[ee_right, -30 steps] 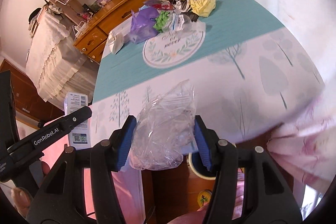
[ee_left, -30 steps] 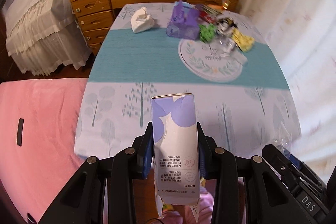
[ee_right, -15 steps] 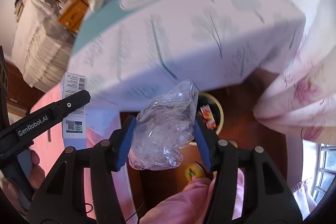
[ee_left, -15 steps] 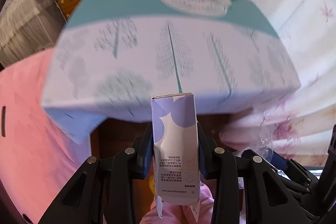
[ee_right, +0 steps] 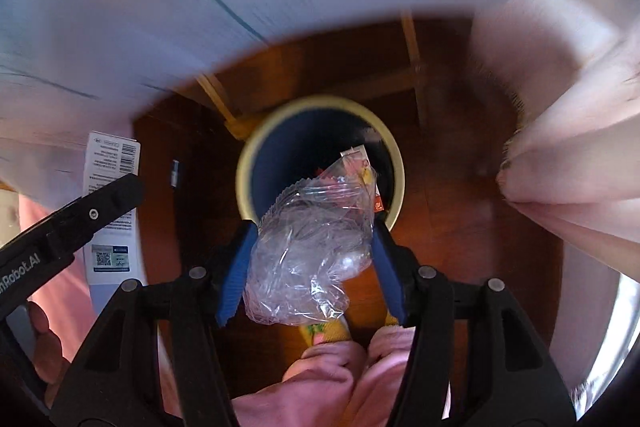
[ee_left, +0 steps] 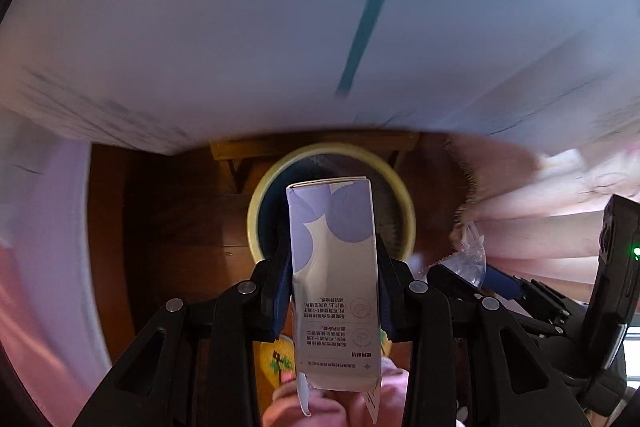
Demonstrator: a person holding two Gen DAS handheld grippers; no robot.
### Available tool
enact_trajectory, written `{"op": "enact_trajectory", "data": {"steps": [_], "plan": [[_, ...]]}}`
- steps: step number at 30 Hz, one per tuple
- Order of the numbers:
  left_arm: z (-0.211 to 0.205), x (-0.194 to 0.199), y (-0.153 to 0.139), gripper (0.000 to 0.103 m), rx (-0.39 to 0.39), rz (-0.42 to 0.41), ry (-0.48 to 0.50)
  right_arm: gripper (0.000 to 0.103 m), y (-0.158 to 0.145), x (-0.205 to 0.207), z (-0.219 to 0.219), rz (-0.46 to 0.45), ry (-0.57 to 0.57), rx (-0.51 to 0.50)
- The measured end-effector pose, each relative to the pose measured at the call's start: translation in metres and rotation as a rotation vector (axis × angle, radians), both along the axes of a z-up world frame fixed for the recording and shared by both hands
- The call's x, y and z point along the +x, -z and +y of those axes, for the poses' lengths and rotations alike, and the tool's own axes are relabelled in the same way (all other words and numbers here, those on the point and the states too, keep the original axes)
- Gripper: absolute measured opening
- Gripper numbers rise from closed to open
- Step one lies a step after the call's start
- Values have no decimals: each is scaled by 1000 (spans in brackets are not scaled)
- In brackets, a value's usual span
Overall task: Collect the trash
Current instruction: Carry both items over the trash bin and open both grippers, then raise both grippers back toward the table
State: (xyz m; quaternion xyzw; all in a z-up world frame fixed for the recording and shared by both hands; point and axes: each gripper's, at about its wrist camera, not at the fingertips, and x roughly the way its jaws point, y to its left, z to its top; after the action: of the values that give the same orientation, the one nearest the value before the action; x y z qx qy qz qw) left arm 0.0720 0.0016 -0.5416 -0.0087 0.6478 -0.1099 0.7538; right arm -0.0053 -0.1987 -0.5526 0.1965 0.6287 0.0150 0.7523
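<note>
Both grippers swung down over bin; fingers clamp carton, plastic bag; right view shows wrappers inside.

Both grippers: black plastic frames, silver screws, blue finger pads; white "GenRobot.AI" lettering on left gripper; pink trousers.

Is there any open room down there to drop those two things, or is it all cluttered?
The bin mouth is mostly open on its left, blue side; wrappers crowd its right. Bare floor lies between bin and curtain. The carton and plastic bag hang just above the rim.
</note>
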Motion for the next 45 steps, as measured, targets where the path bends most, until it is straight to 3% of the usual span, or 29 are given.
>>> {"op": "enact_trajectory", "data": {"steps": [5, 6, 9, 16, 19, 23, 26, 32, 37, 45], "plan": [[3, 6, 61, 39, -1, 34, -5, 65, 63, 12, 3, 17, -61, 4], [5, 8, 69, 46, -1, 31, -9, 69, 74, 15, 3, 16, -74, -5], [6, 10, 84, 88, 17, 1, -10, 84, 92, 26, 3, 4, -82, -7], [7, 14, 90, 89, 45, -44, -19, 84, 98, 41, 7, -39, -86, -32], [6, 10, 77, 89, 38, -47, -27, 84, 95, 42, 7, -40, -85, -46], [3, -1, 48, 89, 30, -41, -30, 84, 69, 34, 3, -39, -63, -69], [4, -12, 20, 89, 15, -31, -37, 84, 41, 27, -3, -34, -38, -99], [5, -26, -66, 89, 5, -32, -48, 84, -29, 20, -4, 30, -48, -244], [6, -26, -167, 89, -3, -86, -10, 84, -125, 18, -4, -6, -50, -270], [12, -12, -330, 89, -34, -252, 26, 84, -288, 19, 6, -137, -21, -296]]}}
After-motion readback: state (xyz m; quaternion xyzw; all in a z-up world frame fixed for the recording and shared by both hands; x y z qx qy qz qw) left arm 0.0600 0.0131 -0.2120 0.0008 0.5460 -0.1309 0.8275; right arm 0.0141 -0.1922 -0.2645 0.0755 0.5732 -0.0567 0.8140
